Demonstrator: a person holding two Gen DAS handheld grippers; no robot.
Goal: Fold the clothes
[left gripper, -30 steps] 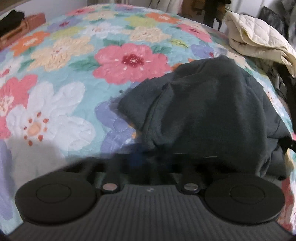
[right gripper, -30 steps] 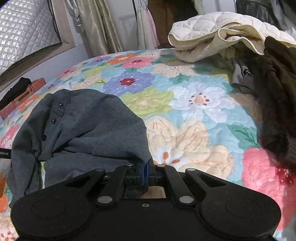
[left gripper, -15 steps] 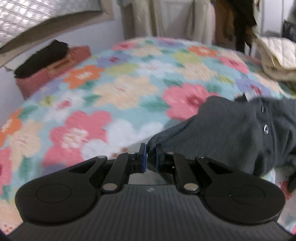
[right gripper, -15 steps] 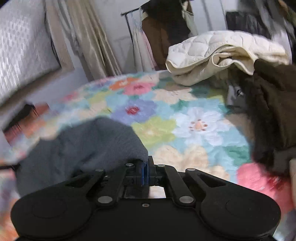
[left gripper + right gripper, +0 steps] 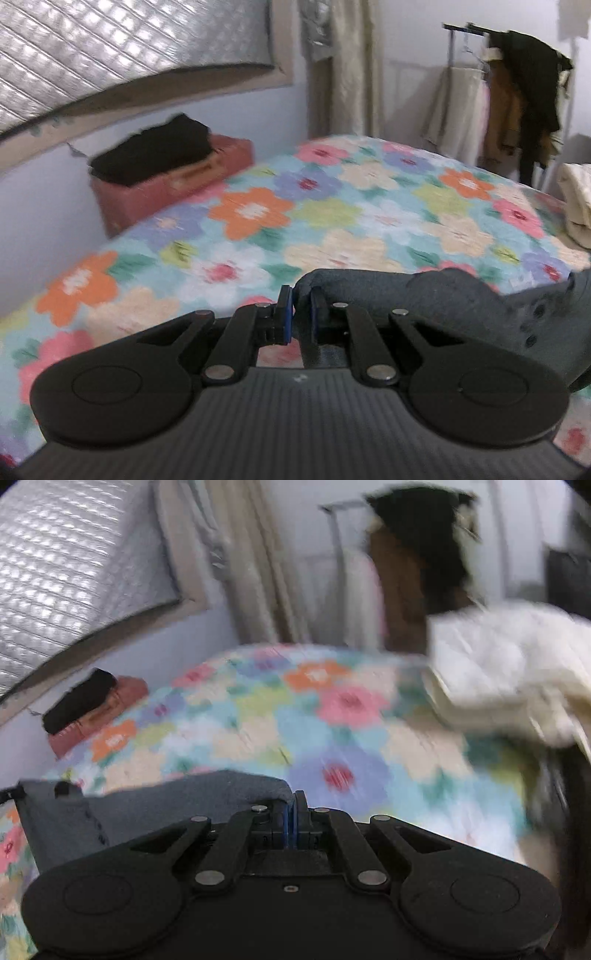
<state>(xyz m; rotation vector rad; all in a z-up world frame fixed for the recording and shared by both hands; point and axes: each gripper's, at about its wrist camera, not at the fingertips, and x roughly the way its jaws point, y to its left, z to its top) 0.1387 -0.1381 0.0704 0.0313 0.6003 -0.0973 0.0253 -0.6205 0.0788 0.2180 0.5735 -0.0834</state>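
A dark grey buttoned shirt (image 5: 461, 310) hangs stretched between my two grippers above the flowered bedspread (image 5: 332, 221). My left gripper (image 5: 300, 314) is shut on one corner of the shirt, which runs off to the right in the left wrist view, with small buttons showing near the right edge. In the right wrist view my right gripper (image 5: 293, 821) is shut on another edge of the same grey shirt (image 5: 155, 805), and the cloth spreads away to the left. The lower part of the shirt is hidden behind the gripper bodies.
A reddish case (image 5: 173, 184) with a black garment on top sits by the wall at the bed's far left. A cream quilted blanket (image 5: 509, 675) and dark clothing (image 5: 576, 794) are piled on the bed's right. A clothes rack (image 5: 517, 103) stands behind.
Both grippers have risen and tipped upward, lifting the grey shirt off the bed; it was a heap on the spread and now hangs taut between them.
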